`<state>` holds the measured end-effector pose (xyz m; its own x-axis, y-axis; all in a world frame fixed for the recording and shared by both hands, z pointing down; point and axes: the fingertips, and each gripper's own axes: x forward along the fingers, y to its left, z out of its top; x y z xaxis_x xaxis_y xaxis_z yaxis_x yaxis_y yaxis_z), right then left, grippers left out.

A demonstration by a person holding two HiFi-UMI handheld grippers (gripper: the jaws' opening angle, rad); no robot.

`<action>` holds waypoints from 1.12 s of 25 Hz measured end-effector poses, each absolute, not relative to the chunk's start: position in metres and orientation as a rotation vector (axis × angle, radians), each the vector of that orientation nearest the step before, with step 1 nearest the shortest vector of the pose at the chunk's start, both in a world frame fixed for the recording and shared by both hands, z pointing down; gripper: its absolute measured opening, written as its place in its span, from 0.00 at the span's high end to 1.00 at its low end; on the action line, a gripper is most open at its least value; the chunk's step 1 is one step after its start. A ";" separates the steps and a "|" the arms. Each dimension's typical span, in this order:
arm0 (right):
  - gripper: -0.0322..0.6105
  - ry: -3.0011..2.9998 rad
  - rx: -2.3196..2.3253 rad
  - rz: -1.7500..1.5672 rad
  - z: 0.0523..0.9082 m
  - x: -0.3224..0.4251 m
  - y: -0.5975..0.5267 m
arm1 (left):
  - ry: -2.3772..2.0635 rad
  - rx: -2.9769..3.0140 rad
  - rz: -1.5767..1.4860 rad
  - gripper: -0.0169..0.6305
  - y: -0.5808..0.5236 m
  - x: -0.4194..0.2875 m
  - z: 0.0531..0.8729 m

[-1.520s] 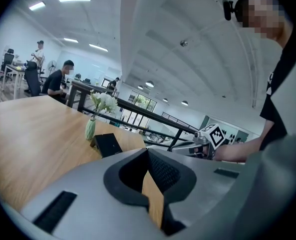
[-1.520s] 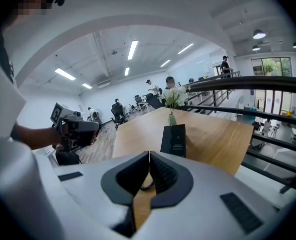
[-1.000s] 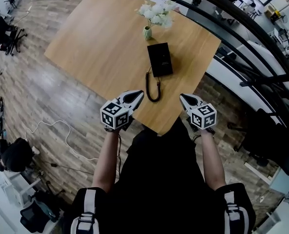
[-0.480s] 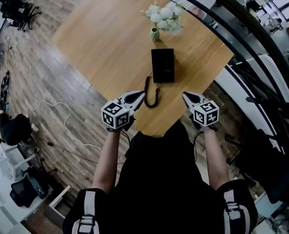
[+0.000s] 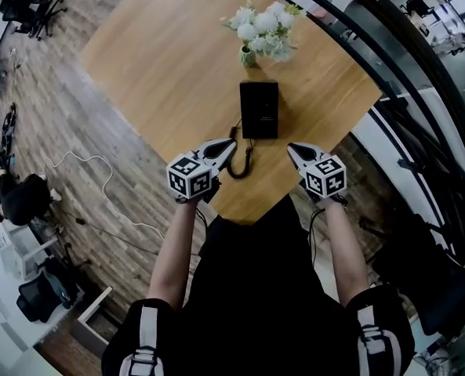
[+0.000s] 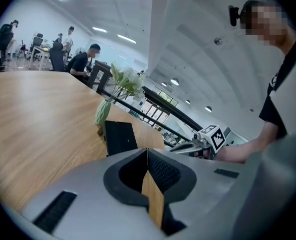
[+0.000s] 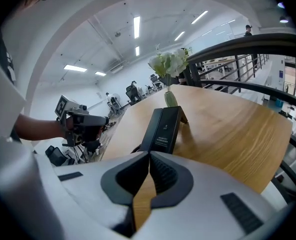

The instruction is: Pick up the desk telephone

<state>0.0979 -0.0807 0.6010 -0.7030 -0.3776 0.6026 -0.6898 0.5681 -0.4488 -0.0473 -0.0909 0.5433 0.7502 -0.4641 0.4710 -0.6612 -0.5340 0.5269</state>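
The black desk telephone (image 5: 259,110) lies on the wooden surface (image 5: 161,61) between a vase of white flowers (image 5: 262,34) and its coiled cord (image 5: 241,160), near the closed, empty left tool (image 5: 233,142) and right tool (image 5: 290,146), plank floor (image 5: 67,131) around.

The desk telephone (image 5: 259,110) lies flat on the counter (image 5: 169,61) — flower vase (image 5: 249,55) just beyond it, left tool (image 5: 230,146) and right tool (image 5: 292,149) flanking its near end, not touching.

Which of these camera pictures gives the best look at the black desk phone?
The head view: the whole telephone lies unhidden, curly cord included. The right gripper view shows it closer, near end behind the right claw; the left gripper view, only a small dark slab.
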 end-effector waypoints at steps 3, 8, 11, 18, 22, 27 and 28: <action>0.91 -2.351 0.856 0.961 0.607 0.095 -0.089 | -0.829 2.208 0.363 0.94 -0.098 -0.047 0.555; 0.91 -2.333 0.859 0.980 0.621 0.088 -0.103 | -0.805 2.162 0.377 0.94 -0.108 -0.048 0.581; 0.91 -2.307 0.868 0.980 0.630 0.086 -0.109 | -0.790 2.136 0.401 0.94 -0.110 -0.047 0.597; 0.91 -2.296 0.851 1.013 0.646 0.082 -0.125 | -0.757 2.070 0.314 0.84 -0.129 -0.041 0.616; 0.91 -2.297 0.857 1.048 0.653 0.079 -0.137 | -0.746 2.063 0.349 0.77 -0.139 -0.039 0.629; 0.89 -2.313 0.854 1.083 0.660 0.074 -0.150 | -0.750 2.057 0.375 0.73 -0.149 -0.040 0.643; 0.85 -2.319 0.849 1.090 0.661 0.073 -0.153 | -0.753 2.060 0.379 0.73 -0.151 -0.039 0.646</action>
<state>0.0726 -0.1529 0.6611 -0.7152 -0.3415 0.6098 -0.6874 0.5014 -0.5254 -0.0393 -0.1514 0.6458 0.7693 -0.3690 0.5215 -0.6387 -0.4252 0.6413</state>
